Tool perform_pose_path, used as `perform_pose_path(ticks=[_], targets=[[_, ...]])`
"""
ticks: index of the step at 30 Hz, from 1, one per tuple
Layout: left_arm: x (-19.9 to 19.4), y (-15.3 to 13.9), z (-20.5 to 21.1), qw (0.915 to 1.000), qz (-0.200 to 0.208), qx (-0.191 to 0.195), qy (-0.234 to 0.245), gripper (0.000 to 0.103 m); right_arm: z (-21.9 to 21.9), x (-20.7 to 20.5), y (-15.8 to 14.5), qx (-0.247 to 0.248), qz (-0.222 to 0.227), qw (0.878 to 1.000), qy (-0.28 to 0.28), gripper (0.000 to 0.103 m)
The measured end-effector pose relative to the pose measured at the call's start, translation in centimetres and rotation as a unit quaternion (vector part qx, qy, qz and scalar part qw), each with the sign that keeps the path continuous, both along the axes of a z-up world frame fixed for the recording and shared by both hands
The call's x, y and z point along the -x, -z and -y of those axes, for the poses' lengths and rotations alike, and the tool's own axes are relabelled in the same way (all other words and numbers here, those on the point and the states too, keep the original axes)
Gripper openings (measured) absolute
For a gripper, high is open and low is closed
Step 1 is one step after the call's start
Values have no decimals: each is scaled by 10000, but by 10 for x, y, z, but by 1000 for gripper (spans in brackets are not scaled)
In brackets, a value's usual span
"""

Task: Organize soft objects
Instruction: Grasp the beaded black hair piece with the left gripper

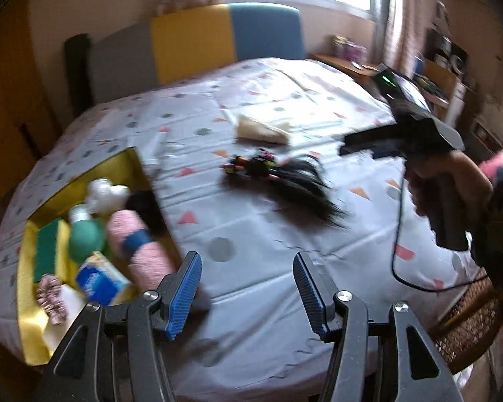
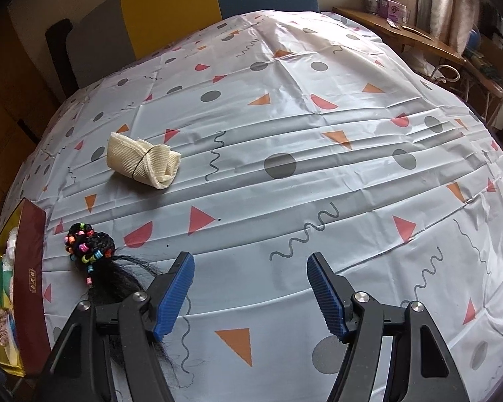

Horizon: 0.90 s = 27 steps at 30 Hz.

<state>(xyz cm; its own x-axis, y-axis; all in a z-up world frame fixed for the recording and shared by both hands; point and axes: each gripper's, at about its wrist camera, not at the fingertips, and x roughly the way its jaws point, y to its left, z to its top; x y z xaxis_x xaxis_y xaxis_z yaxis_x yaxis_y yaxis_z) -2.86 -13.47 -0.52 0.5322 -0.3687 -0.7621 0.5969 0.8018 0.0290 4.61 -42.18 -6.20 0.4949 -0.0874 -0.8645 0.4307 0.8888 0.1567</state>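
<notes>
Both tongs released and empty — left tongs (image 1: 246,289) beside the yellow box (image 1: 26,288), right tongs (image 2: 251,293) beside the beaded hairpiece (image 2: 94,251).

A patterned cloth (image 2: 285,127) covered the worktop. On it lay a folded cream cloth (image 2: 143,161) at far left, a beaded black hairpiece (image 2: 87,244) nearer, and an open box (image 2: 30,278) at the left edge.

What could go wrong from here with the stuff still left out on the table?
1. The black hairpiece has loose strands under the right gripper; a grab at the strands alone could let it slip or tangle.
2. The box already looks crowded, so the cream cloth roll may not fit easily.
3. The left gripper view is blurred, so its aim could be off.
</notes>
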Motion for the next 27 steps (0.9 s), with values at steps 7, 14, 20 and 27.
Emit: perform_pose_path(ticks=[7, 14, 20, 27], targets=[[-9, 4, 22, 9999, -117, 12, 125, 58, 3, -1, -2, -25, 67, 10000, 29, 71], [-27, 4, 42, 9990, -377, 221, 93, 58, 5, 0, -8, -49, 202, 9998, 61, 71], [-44, 7, 51, 9970, -689, 363, 47, 58, 7, 1, -12, -105, 319, 9994, 93, 72], [-89, 7, 55, 9890, -1179, 769, -452, 58, 13, 4, -19, -286, 522, 9980, 206, 72]])
